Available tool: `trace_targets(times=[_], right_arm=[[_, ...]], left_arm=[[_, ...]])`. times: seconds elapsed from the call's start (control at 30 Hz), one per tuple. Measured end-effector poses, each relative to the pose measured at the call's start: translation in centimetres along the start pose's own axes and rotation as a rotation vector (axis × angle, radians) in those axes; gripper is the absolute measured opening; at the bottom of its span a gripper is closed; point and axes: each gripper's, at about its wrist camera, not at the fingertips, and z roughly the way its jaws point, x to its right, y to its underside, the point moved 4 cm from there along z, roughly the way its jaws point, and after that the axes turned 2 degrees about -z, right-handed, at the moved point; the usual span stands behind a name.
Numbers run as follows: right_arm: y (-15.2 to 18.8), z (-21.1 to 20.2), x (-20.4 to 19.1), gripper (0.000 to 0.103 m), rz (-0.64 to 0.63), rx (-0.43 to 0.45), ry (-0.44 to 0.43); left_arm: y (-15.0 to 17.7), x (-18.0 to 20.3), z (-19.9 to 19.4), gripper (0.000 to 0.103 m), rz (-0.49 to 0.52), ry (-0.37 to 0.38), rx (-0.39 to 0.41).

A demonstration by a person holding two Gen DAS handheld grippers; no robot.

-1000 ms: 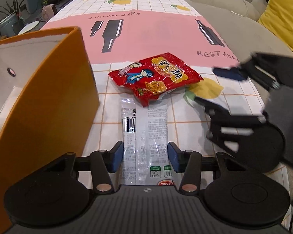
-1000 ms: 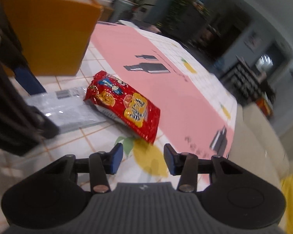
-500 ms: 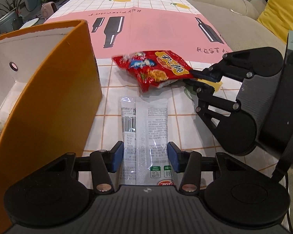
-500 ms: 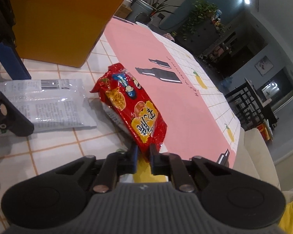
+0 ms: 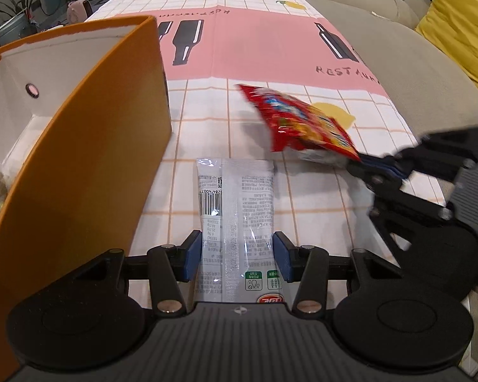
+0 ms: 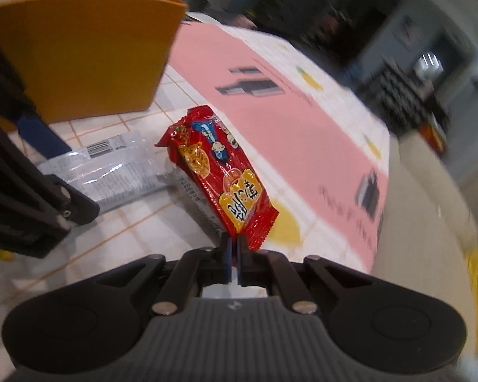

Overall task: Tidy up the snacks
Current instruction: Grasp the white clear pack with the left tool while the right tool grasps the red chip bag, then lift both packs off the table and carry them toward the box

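Vs. 0.5 s ago: red foil snack packet [image 6: 221, 172] now lifted clear of the checked tablecloth [image 5: 207, 121], frame centre, pinched at its end seam by right gripper [image 6: 234, 256], jaws closed. Left gripper [image 5: 237, 256]: jaws wide apart, straddling clear plastic snack pouch [image 5: 237, 219] w/ barcode, lower centre, not gripping. Cloth print reads "RESTAU…".

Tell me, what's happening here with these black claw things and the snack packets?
A person is tidying snacks with a handheld gripper in each hand. The right gripper is clamped on the corner of a red snack packet and holds it off the tablecloth. The left gripper is open, its fingers either side of a clear white packet lying flat. An orange box stands at the left, with something already inside, likely where the snacks go.
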Motion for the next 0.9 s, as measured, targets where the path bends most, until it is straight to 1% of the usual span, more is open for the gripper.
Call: trace_targets(times=[0.13,0.23,0.27,0.3,0.47,0.63,0.7,0.77,0.83,0.9], right_arm=[[1.2,-2.3,-0.9,0.0,0.107,-0.084,0.002],[2.2,-3.9,-2.3,0.0,0.147,-0.136,0.009],[2.5,-4.6,-2.8,0.0,0.16,-0.154,0.008],[2.8,-5.0,-3.2,0.0,0.173,-0.17,0.007],[4.0,-7.8,-5.1,0.0,0.296,-0.236,-0.046],[4.7,-10.1,-6.8,0.0,0.431,-0.266,-0.113],[5.0,-10.7,-7.2,0.001,0.51,-0.271,-0.154],[5.3,-10.8,-7.5,0.003,0.588,-0.261,-0.213],[5.3,-11.1,-8.1,0.006,0.607,-0.246,-0.245],[5.0,-11.6,-8.5,0.009,0.596,-0.216,-0.273]], left_arm=[[1.4,-0.4,-0.9,0.054,0.003,0.002,-0.01],[2.4,-0.8,-1.6,0.054,-0.004,0.007,-0.024],[2.7,-0.8,-1.9,0.054,0.008,0.031,-0.037],[3.0,-0.9,-2.1,0.054,0.009,0.031,-0.039],[4.7,-1.2,-3.2,0.053,0.014,0.045,-0.057],[6.1,-1.6,-4.1,0.053,0.018,0.053,-0.073],[6.6,-1.8,-4.4,0.053,0.016,0.054,-0.075],[7.0,-2.0,-4.6,0.053,0.015,0.058,-0.073],[7.2,-2.2,-4.8,0.053,0.01,0.058,-0.068],[7.2,-2.3,-4.8,0.053,0.002,0.061,-0.065]])
